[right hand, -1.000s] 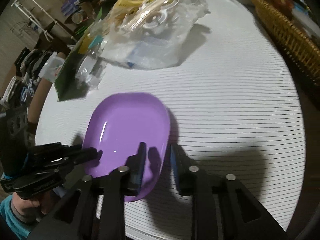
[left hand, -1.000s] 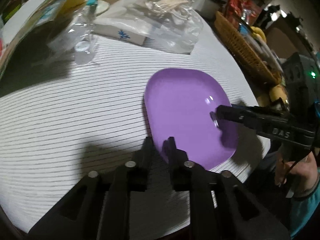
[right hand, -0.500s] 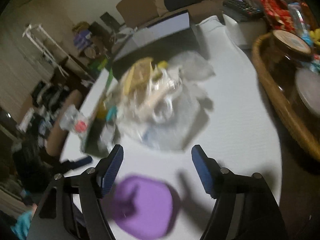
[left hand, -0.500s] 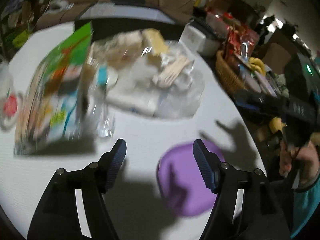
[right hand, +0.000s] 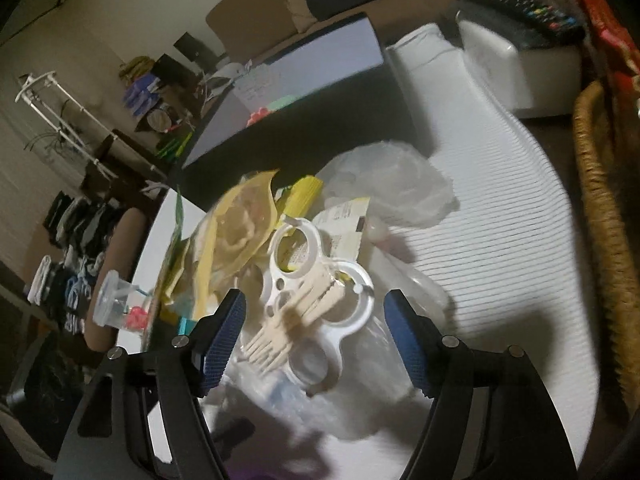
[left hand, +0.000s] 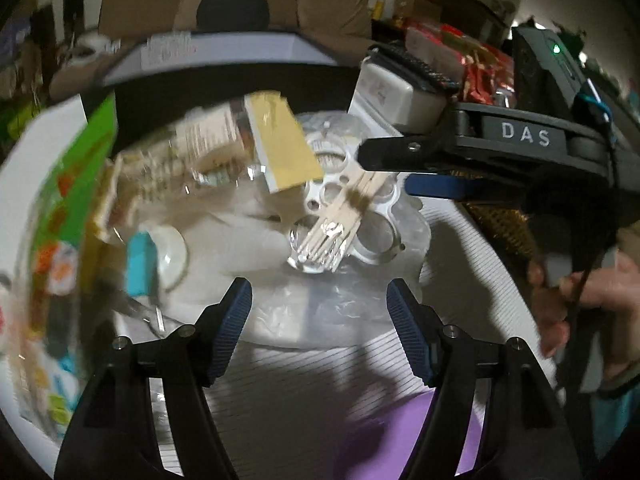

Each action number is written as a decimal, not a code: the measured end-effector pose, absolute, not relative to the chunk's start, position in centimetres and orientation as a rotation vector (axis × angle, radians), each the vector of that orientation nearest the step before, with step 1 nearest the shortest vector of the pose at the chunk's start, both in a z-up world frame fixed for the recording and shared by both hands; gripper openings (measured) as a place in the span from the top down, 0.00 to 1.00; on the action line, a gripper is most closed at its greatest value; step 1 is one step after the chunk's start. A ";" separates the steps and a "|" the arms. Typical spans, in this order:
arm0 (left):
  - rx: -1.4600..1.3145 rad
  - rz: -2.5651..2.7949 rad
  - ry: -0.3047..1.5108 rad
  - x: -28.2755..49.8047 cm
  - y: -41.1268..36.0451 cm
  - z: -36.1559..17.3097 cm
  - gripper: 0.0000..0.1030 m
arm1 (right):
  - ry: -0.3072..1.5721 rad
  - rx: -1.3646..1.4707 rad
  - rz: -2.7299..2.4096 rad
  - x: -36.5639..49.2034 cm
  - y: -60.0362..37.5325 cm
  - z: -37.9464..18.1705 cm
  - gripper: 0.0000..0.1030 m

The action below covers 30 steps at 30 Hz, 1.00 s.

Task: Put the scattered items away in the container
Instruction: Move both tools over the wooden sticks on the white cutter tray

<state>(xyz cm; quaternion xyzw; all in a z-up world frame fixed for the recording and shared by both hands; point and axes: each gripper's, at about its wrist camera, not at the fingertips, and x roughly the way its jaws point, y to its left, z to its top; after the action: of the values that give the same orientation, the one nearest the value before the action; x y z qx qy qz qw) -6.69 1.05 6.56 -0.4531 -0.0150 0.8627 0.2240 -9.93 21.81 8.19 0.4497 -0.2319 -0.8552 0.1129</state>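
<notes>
The purple plate (left hand: 404,432), the container for this task, lies empty at the near edge of the round striped table (left hand: 460,256), showing between the left claw's arms; in the right wrist view it is only a purple sliver at the bottom edge. A second ago it filled the middle of both views with both claws pinched nearly shut just above it. Now the left claw (left hand: 320,320) and the right claw (right hand: 314,330) both stand wide open and hold nothing, and both have swung toward the clutter farther in.

That pile sits mid-table: a bundle of wooden forks (right hand: 292,316) lies across a white plastic ring holder (right hand: 320,280), on crumpled clear plastic bags (right hand: 384,188), with a yellow packet (right hand: 240,220) behind. Nothing from it is on the plate. At the table's right edge stands a wicker basket (right hand: 596,216); its contents cannot be made out.
</notes>
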 end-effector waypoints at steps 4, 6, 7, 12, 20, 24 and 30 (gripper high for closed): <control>-1.293 2.361 -0.101 -7.3 0.3 5.8 0.35 | -0.714 1.346 -2.501 -10.7 21.9 6.8 0.26; -1.310 2.353 -0.133 -7.6 -0.1 5.6 0.35 | -0.715 1.336 -2.507 -10.9 22.0 6.8 0.29; -1.315 2.356 -0.138 -7.7 -0.2 5.6 0.35 | -0.700 1.332 -2.517 -10.9 22.0 6.9 0.40; -1.333 2.352 -0.160 -8.2 -0.2 5.3 0.35 | -0.626 1.314 -2.543 -10.3 22.2 7.7 0.60; -1.316 2.312 -0.085 -7.7 2.3 5.3 0.35 | -0.457 1.308 -2.528 -7.3 22.0 8.9 0.68; -1.313 2.313 -0.051 -7.5 3.2 5.3 0.35 | -0.515 1.365 -2.427 -6.5 22.5 7.8 0.70; -1.337 2.312 -0.019 -7.8 3.9 4.6 0.35 | -0.475 1.398 -2.451 -5.1 24.2 8.2 0.70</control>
<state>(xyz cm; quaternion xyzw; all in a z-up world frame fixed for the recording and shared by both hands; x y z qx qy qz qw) -7.80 3.91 4.60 -0.4867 -0.0068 0.8419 0.2331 -5.11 24.23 8.20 0.4837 -0.1644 -0.8483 0.1396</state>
